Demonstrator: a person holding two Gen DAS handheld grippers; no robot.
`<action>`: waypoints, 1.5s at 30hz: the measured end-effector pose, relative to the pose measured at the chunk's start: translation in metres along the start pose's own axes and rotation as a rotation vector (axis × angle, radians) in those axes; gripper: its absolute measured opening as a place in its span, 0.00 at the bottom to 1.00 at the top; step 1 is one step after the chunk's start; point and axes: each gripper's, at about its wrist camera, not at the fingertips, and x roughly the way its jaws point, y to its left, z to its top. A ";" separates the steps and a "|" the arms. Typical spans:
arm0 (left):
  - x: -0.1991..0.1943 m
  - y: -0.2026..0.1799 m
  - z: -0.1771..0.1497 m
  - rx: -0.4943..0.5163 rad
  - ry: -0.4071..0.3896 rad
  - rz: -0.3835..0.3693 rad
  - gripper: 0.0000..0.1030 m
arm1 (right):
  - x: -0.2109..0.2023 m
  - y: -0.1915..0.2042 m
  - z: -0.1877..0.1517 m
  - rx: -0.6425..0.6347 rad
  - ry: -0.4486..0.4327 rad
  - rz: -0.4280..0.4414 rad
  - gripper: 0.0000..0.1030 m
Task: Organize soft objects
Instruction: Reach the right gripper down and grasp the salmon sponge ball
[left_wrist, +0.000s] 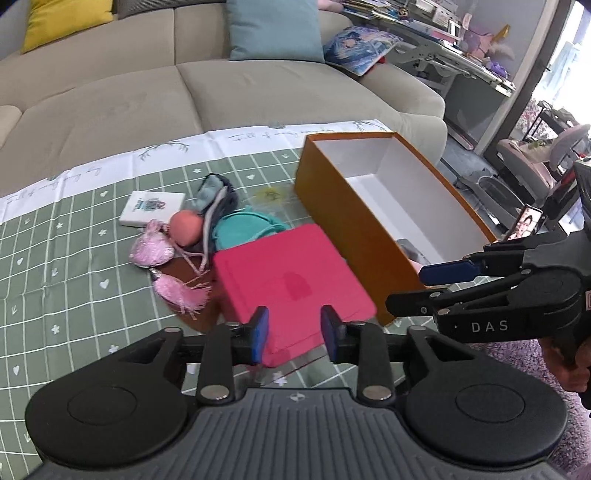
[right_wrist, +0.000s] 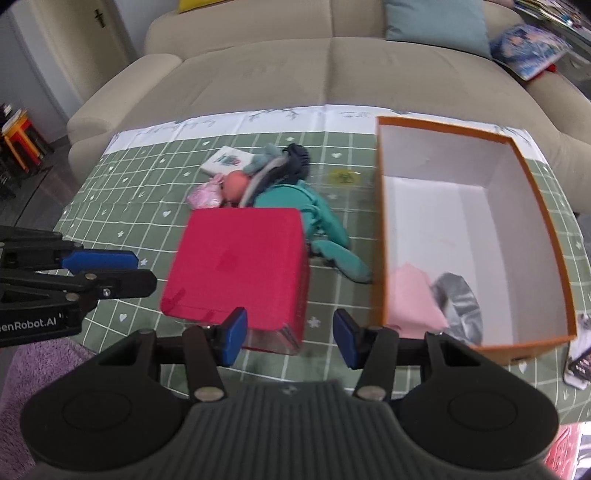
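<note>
A heap of soft things lies on the green checked tablecloth (left_wrist: 74, 258): two pink tasselled pouches (left_wrist: 151, 245), a peach ball (left_wrist: 186, 229), a teal cloth (right_wrist: 306, 206) and a grey-blue piece (left_wrist: 214, 192). An orange box (right_wrist: 443, 125) with a white inside stands at the right; a pink cloth (right_wrist: 413, 299) and a grey item (right_wrist: 461, 302) lie in it. A red box (left_wrist: 291, 280) sits between the heap and me. My left gripper (left_wrist: 295, 334) hangs open over the red box's near edge, holding nothing. My right gripper (right_wrist: 291, 336) is open and empty near the same box.
A small white box (left_wrist: 151, 208) lies behind the heap. A beige sofa (left_wrist: 258, 85) with teal and yellow cushions stands beyond the table. A purple rug (right_wrist: 40, 365) shows below the table's near edge. Printed packets (right_wrist: 580, 354) lie right of the orange box.
</note>
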 end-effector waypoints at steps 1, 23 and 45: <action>-0.001 0.003 0.000 -0.002 -0.001 0.003 0.36 | 0.002 0.004 0.002 -0.013 0.002 -0.002 0.50; 0.013 0.065 0.038 -0.021 0.064 -0.067 0.51 | 0.041 0.040 0.081 -0.154 0.090 0.022 0.56; 0.088 0.130 0.077 -0.035 0.180 -0.043 0.52 | 0.139 0.030 0.146 -0.199 0.257 0.040 0.56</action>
